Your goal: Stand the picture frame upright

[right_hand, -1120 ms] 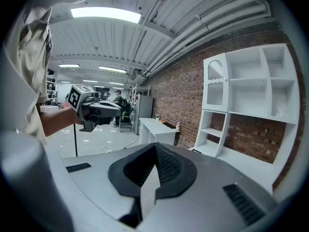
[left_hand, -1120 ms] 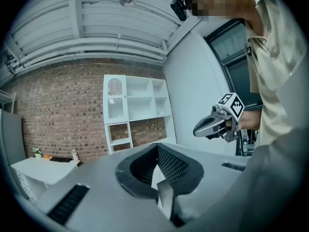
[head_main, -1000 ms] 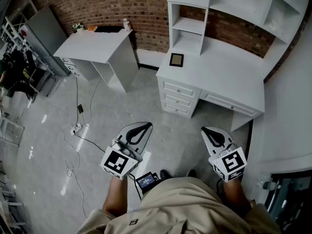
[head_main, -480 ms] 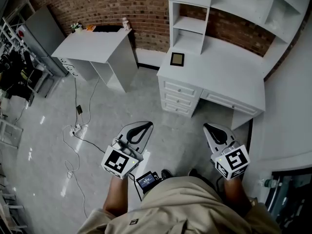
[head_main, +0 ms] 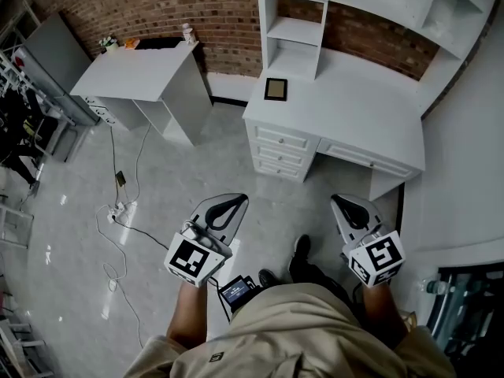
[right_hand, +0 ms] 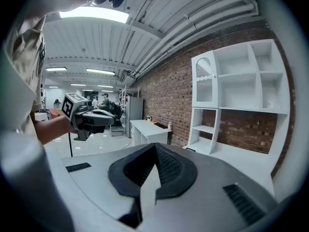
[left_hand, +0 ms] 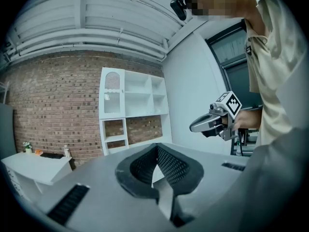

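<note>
There's the picture frame [head_main: 275, 89], lying flat on the white surface [head_main: 354, 120], at its far left corner, right in front of the shelf unit [head_main: 293, 34] that stands on the surface. Both tools hang well short of the surface, out over the floor [head_main: 157, 195] on its near side. Left gripper [head_main: 240, 201]: fingers pressed together, nothing between them. Right gripper [head_main: 339, 201]: fingers closed too, empty, tips aimed toward the surface's front edge. The drawers [head_main: 282, 144] sit under the surface's left end, below the picture frame.
</note>
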